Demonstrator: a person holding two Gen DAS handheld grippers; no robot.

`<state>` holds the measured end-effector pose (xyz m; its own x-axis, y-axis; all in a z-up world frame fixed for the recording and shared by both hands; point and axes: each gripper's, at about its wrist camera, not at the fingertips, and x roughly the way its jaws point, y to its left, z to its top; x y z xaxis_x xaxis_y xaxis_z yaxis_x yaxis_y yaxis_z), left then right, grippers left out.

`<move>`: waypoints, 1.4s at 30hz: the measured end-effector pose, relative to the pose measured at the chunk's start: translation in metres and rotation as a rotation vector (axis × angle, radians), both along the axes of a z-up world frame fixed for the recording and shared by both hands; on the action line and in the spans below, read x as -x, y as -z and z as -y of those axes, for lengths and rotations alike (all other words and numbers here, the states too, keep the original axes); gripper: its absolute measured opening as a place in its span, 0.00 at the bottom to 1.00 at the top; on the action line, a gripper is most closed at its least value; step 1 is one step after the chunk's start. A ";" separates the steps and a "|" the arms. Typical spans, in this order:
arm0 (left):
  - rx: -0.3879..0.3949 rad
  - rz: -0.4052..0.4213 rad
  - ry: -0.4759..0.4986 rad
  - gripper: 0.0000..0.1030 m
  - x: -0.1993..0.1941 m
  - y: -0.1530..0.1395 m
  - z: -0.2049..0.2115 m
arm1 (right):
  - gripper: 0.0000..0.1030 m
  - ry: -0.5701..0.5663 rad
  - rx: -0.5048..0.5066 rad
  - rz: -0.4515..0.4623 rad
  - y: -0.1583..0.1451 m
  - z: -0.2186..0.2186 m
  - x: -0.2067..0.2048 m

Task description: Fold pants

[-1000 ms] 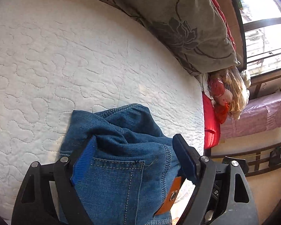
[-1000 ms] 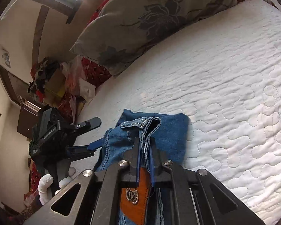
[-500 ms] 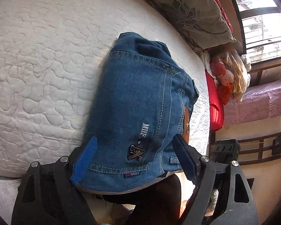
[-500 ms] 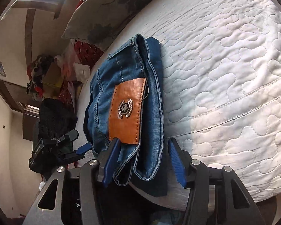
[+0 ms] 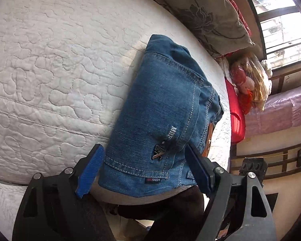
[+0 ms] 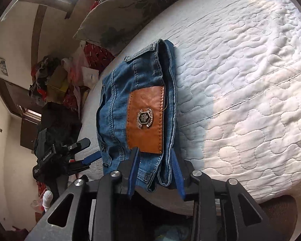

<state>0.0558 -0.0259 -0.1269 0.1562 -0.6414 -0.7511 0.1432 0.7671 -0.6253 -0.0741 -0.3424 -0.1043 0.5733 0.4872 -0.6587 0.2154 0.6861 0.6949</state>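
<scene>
Pants: a folded bundle of blue denim pants [image 5: 162, 118] is seen lying on the near edge of a white quilted mattress [image 5: 50, 64], its lower hem overhanging that edge slightly.
Left gripper: the black two-finger left gripper with blue ribbed pads [image 5: 144, 170] is held with its fingers spread wide; the bundle's near end sits between the fingers, and no pad is seen pressing the cloth.
Left-view detail: a stitched back pocket with a small metal emblem [image 5: 158, 152] is shown just ahead of the fingers, nearer the finger on the picture's right; a small red and black woven label [image 5: 153, 180] is sewn at the hem between them.
Right gripper: the black two-finger right gripper with blue pads [image 6: 156, 172] is parted around the folded waistband edge; whether the pads touch the denim cannot be told.
Right-view detail: a tan leather patch with a metal crest [image 6: 145, 118] is seen just beyond the fingertips, on the upper face of the bundle [image 6: 138, 108].
Beyond the fingers: a grey floral pillow [image 5: 200, 10] is lying past the far end of the bundle.
Other gripper: the left gripper [image 6: 76, 154] is seen off the mattress edge, to the picture-left side of the right fingers.
</scene>
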 end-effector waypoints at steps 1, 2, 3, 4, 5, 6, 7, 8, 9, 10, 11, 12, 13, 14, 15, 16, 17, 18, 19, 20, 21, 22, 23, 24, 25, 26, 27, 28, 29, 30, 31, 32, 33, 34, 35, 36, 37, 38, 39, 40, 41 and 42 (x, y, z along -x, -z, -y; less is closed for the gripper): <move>0.014 0.011 -0.004 0.80 -0.005 -0.005 0.000 | 0.47 0.025 0.005 0.007 -0.004 0.006 -0.001; 0.022 0.014 -0.003 0.80 -0.012 -0.009 0.001 | 0.48 0.046 0.006 0.007 -0.006 0.012 -0.004; 0.029 0.013 -0.002 0.80 -0.019 -0.012 0.005 | 0.48 0.064 0.005 0.007 -0.006 0.016 -0.007; 0.034 0.012 0.001 0.80 -0.027 -0.015 0.011 | 0.48 0.080 0.005 0.007 -0.007 0.021 -0.012; 0.037 0.015 0.004 0.80 -0.034 -0.017 0.017 | 0.48 0.092 0.005 0.012 -0.008 0.024 -0.019; 0.036 0.020 0.010 0.80 -0.041 -0.019 0.025 | 0.48 0.100 0.009 0.018 -0.009 0.026 -0.027; 0.034 0.028 0.018 0.80 -0.048 -0.021 0.033 | 0.48 0.108 0.016 0.024 -0.011 0.027 -0.034; 0.029 0.037 0.027 0.80 -0.056 -0.023 0.044 | 0.48 0.114 0.022 0.035 -0.013 0.028 -0.041; 0.026 0.046 0.034 0.80 -0.062 -0.025 0.055 | 0.48 0.122 0.025 0.050 -0.015 0.028 -0.048; 0.025 0.055 0.043 0.80 -0.068 -0.027 0.064 | 0.48 0.129 0.031 0.072 -0.017 0.029 -0.055; 0.015 0.062 0.053 0.80 -0.075 -0.027 0.072 | 0.48 0.139 0.047 0.091 -0.019 0.029 -0.060; -0.008 0.072 0.058 0.80 -0.081 -0.026 0.082 | 0.48 0.143 0.061 0.102 -0.019 0.028 -0.068; -0.045 0.077 0.063 0.80 -0.086 -0.023 0.092 | 0.48 0.139 0.088 0.092 -0.016 0.028 -0.077; -0.092 0.080 0.072 0.80 -0.092 -0.018 0.101 | 0.48 0.122 0.133 0.043 -0.008 0.027 -0.088; -0.131 0.083 0.085 0.80 -0.095 -0.013 0.104 | 0.48 0.101 0.181 -0.022 0.002 0.025 -0.098; -0.147 0.081 0.097 0.80 -0.098 -0.011 0.107 | 0.48 0.084 0.203 -0.067 0.009 0.024 -0.104; -0.131 0.074 0.100 0.80 -0.098 -0.013 0.104 | 0.48 0.087 0.185 -0.065 0.011 0.026 -0.104; -0.090 0.074 0.097 0.80 -0.096 -0.017 0.094 | 0.48 0.103 0.144 -0.039 0.008 0.030 -0.098; -0.054 0.080 0.088 0.80 -0.095 -0.024 0.083 | 0.48 0.112 0.090 -0.008 0.006 0.034 -0.092; -0.035 0.082 0.079 0.80 -0.093 -0.027 0.073 | 0.48 0.105 0.034 0.012 0.006 0.038 -0.084; -0.018 0.074 0.076 0.80 -0.092 -0.028 0.062 | 0.50 0.094 0.000 0.013 0.008 0.040 -0.077; 0.001 0.058 0.078 0.80 -0.089 -0.026 0.051 | 0.54 0.087 -0.017 0.008 0.012 0.041 -0.071; 0.018 0.038 0.077 0.80 -0.086 -0.021 0.042 | 0.56 0.082 -0.029 0.003 0.015 0.039 -0.066; 0.031 0.014 0.078 0.81 -0.082 -0.014 0.036 | 0.56 0.069 -0.046 -0.003 0.021 0.037 -0.062; 0.040 -0.015 0.081 0.81 -0.078 -0.005 0.032 | 0.56 0.057 -0.062 -0.012 0.028 0.033 -0.059; 0.045 -0.036 0.080 0.81 -0.073 0.004 0.029 | 0.56 0.051 -0.080 -0.009 0.033 0.030 -0.057; 0.044 -0.048 0.081 0.81 -0.068 0.012 0.029 | 0.56 0.055 -0.099 0.014 0.035 0.026 -0.056; 0.037 -0.057 0.084 0.81 -0.065 0.018 0.029 | 0.57 0.046 -0.131 0.030 0.036 0.022 -0.057; 0.041 -0.078 0.086 0.81 -0.062 0.025 0.030 | 0.57 0.025 -0.163 0.029 0.038 0.017 -0.061; 0.065 -0.093 0.079 0.83 -0.059 0.030 0.031 | 0.58 0.006 -0.170 0.029 0.038 0.009 -0.065; 0.086 -0.080 0.072 0.89 -0.056 0.028 0.031 | 0.58 -0.002 -0.143 0.032 0.036 0.003 -0.067; 0.100 -0.074 0.073 0.92 -0.056 0.026 0.033 | 0.58 -0.007 -0.124 0.032 0.035 0.000 -0.068; 0.111 -0.080 0.066 0.92 -0.057 0.025 0.033 | 0.58 0.001 -0.133 0.032 0.037 0.001 -0.069; 0.135 -0.091 0.050 0.93 -0.057 0.026 0.032 | 0.54 0.019 -0.147 0.030 0.039 0.004 -0.069; 0.177 -0.099 0.030 0.93 -0.057 0.027 0.029 | 0.50 0.027 -0.142 0.022 0.040 0.004 -0.068; 0.205 -0.104 0.012 0.93 -0.055 0.028 0.026 | 0.49 0.021 -0.108 0.018 0.037 0.000 -0.068; 0.222 -0.104 0.004 0.93 -0.054 0.028 0.025 | 0.47 0.010 -0.056 0.022 0.030 -0.005 -0.068; 0.245 -0.103 -0.002 0.93 -0.052 0.027 0.024 | 0.44 -0.001 -0.017 0.026 0.024 -0.011 -0.069; 0.273 -0.099 -0.009 0.93 -0.050 0.024 0.022 | 0.43 -0.007 0.005 0.029 0.018 -0.015 -0.070; 0.299 -0.094 -0.015 0.93 -0.048 0.020 0.021 | 0.42 -0.009 0.026 0.032 0.012 -0.020 -0.071; 0.326 -0.086 -0.018 0.93 -0.048 0.014 0.020 | 0.42 -0.018 0.052 0.040 0.006 -0.024 -0.072; 0.354 -0.077 -0.019 0.93 -0.048 0.008 0.020 | 0.42 -0.030 0.074 0.053 -0.002 -0.030 -0.075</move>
